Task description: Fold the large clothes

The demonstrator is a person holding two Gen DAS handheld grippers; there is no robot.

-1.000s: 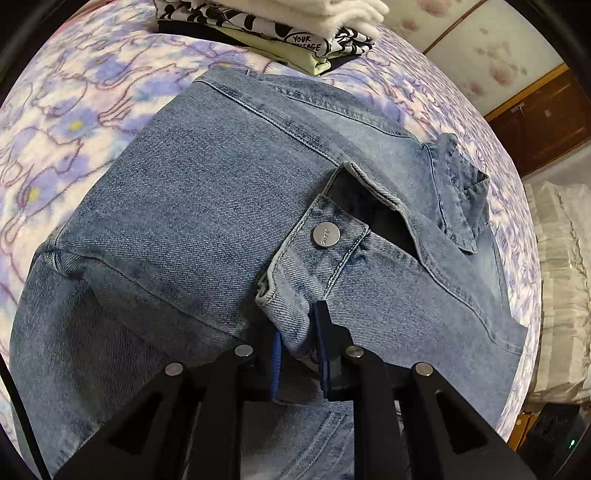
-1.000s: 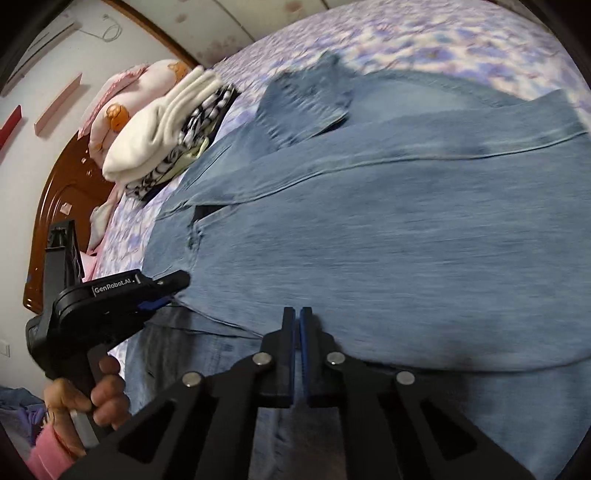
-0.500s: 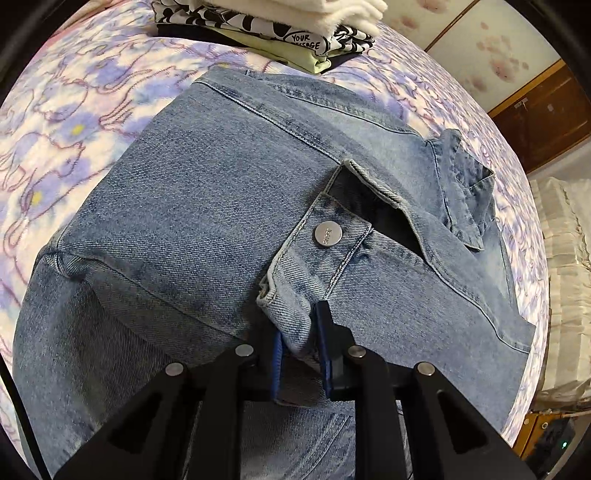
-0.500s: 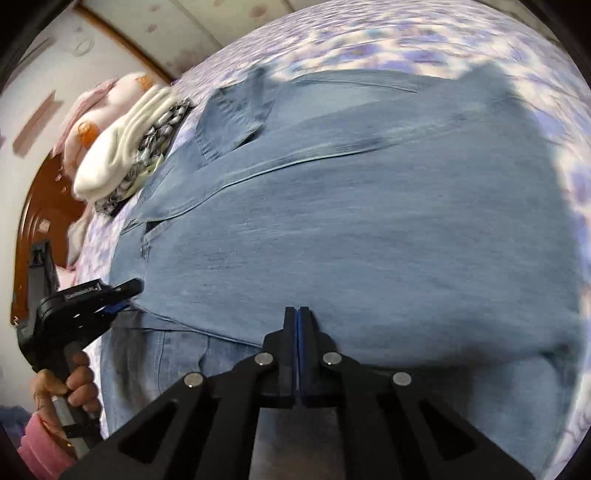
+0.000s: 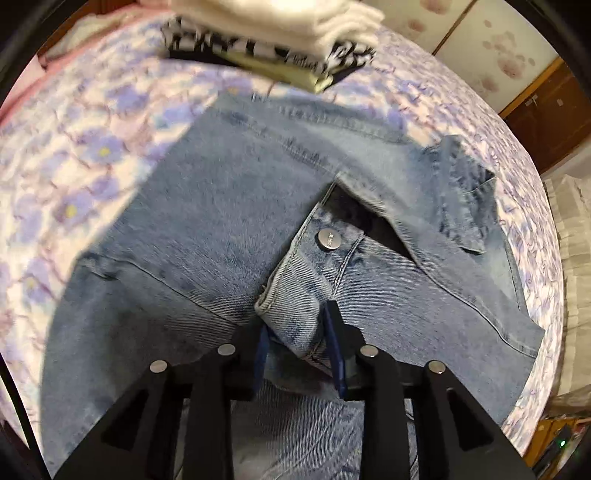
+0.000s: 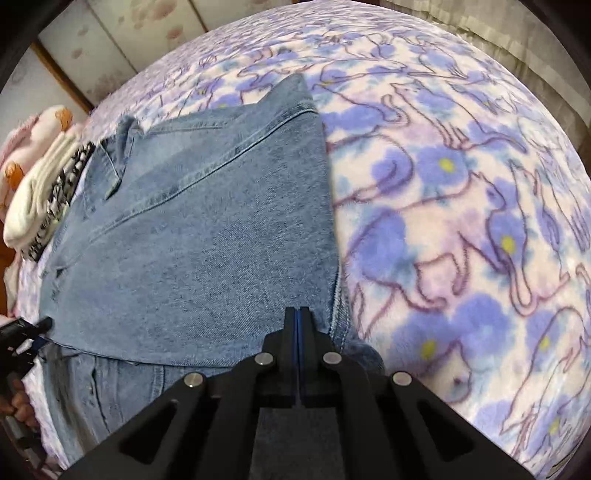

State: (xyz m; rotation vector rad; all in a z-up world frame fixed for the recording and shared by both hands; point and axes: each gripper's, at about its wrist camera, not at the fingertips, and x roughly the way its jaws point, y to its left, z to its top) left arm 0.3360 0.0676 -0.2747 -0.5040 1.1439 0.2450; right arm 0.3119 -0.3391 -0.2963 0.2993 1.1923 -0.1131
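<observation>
Denim everywhere: the denim jacket (image 5: 229,221) lies spread on the bed (image 5: 74,155), over its purple flower blanket, part-folded with one sleeve laid across the body. The left tool (image 5: 299,354) points steeply down at the sleeve's buttoned cuff (image 5: 295,295), and its jaws are opening right now. The cuff's end sits between the blue pads (image 5: 334,347) with a gap showing on the left side, so the pads no longer pinch it. The metal button (image 5: 328,240) on the cuff faces up, just beyond the tool tips. The right tool (image 6: 299,343) is fully closed, pads pressed together with nothing between them, its tips over the jacket's right-hand edge near where denim meets blanket. Beyond the jacket's far edge sits a stack of folded clothes (image 5: 280,33), white on top.
</observation>
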